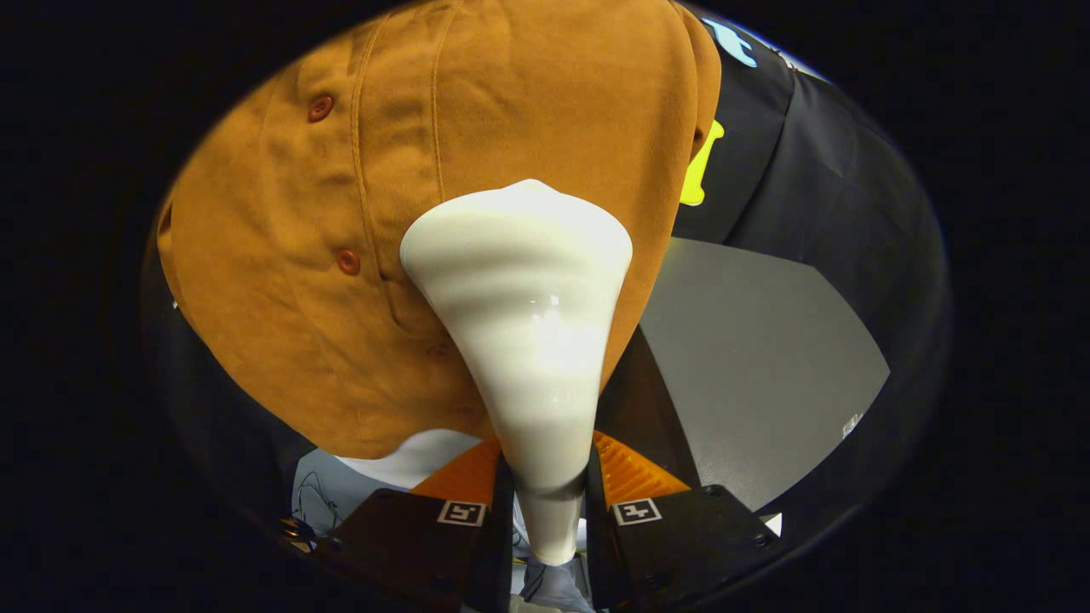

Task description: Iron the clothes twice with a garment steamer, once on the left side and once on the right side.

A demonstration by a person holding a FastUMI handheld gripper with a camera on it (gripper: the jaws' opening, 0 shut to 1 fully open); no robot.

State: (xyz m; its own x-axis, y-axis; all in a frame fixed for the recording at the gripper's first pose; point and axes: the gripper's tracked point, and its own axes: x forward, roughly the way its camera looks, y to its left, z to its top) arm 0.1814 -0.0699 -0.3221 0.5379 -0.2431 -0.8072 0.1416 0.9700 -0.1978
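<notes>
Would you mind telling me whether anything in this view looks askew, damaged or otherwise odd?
Nothing stands out. The gripper is shut on the narrow neck of the glossy white cone-shaped steamer head, whose wide end meets the brown buttoned cloth shirt. The shirt shows soft folds beside its button placket, but no visible stain or tear.

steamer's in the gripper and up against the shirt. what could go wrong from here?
1. The gripper holds the steamer only by its narrow glossy neck; the wide head could twist or slip down between the fingers.
2. The head sits on the brown shirt close to the button placket; sliding toward the buttons could snag it.
3. The shirt hangs loose, so pressure may just push it away or bunch it instead of smoothing it.
</notes>
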